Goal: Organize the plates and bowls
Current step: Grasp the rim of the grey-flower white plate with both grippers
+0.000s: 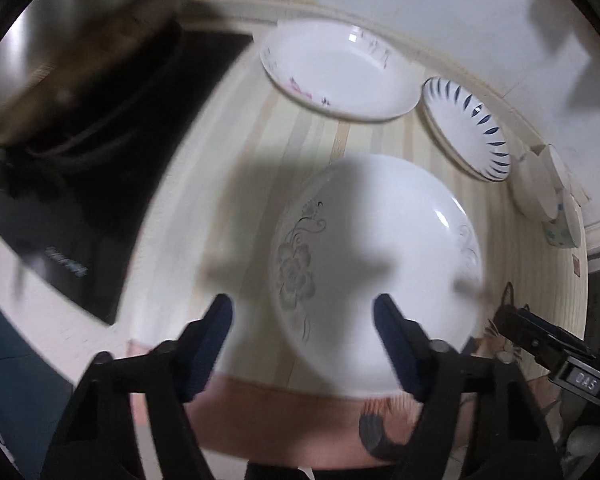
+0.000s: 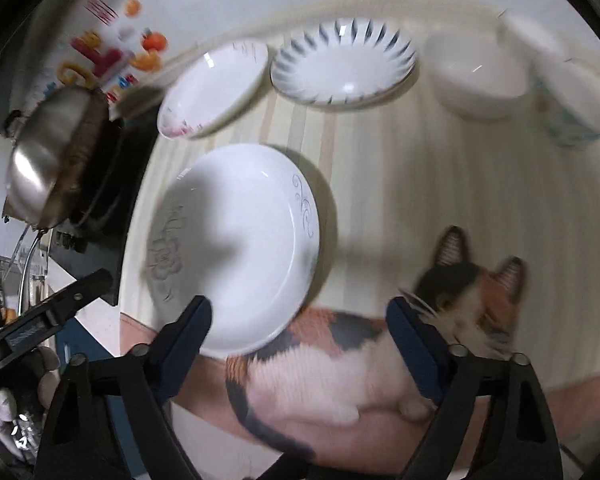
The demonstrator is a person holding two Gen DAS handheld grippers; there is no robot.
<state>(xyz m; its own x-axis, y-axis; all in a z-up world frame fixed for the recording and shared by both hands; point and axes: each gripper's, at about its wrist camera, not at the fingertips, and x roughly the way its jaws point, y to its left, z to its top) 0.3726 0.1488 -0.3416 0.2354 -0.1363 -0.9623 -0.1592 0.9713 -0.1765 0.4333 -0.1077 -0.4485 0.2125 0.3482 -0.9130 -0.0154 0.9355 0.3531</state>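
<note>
White china fills the left wrist view: the flower-patterned plate (image 1: 380,264) lies on the striped mat (image 1: 320,136) just ahead of the left gripper (image 1: 304,316), whose fingers are spread wide and hold nothing; beyond it sit a pink-flowered plate (image 1: 336,68) and a blue-dashed plate (image 1: 468,128). From the right wrist, the right gripper (image 2: 300,316) is likewise released and empty, with the flower-patterned plate ahead to its left, two bowls (image 2: 476,76) far ahead to the right, and a calico cat picture (image 2: 340,364) below its fingers.

A steel pot (image 2: 48,152) sits on a black cooktop (image 1: 112,152) beside a cat-print mat (image 2: 340,352).
</note>
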